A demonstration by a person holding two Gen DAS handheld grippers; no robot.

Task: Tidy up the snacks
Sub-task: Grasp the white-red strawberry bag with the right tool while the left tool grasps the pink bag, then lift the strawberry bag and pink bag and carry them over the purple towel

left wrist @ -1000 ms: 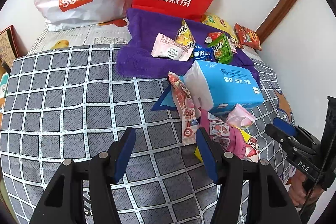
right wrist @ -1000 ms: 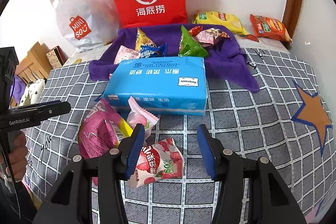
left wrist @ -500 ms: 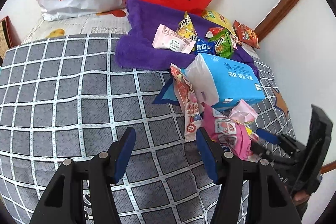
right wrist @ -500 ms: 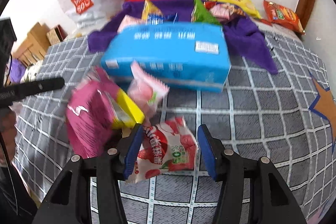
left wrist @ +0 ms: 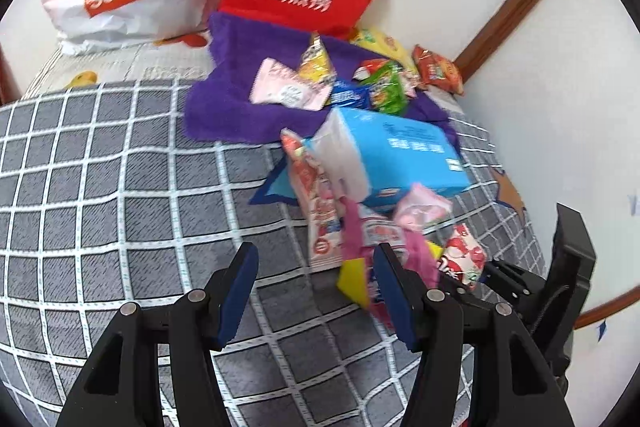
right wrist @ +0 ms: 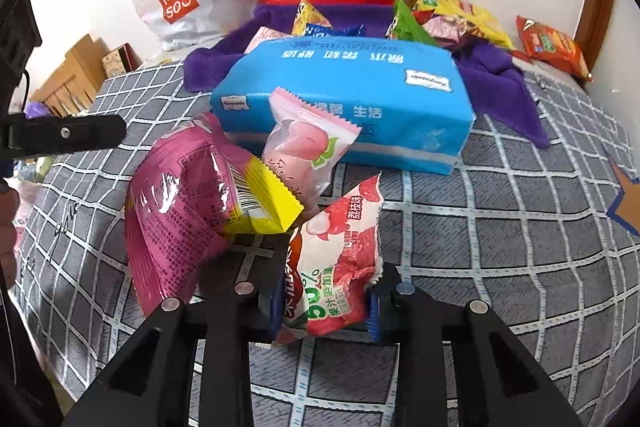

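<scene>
Your right gripper (right wrist: 324, 307) clamped on the red-and-white lychee snack packet (right wrist: 336, 259), just in front of the blue tissue pack (right wrist: 344, 95) on the checked bedcover (right wrist: 500, 251), beside a pink bag (right wrist: 176, 211), your left gripper (left wrist: 316, 291) parted, nothing between its pads, over the bedcover.

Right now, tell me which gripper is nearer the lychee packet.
Right. The right gripper is clamped on the lychee packet, pads pressing its lower end. The left gripper hangs open over bare quilt, the packet off beyond its right finger.
</scene>
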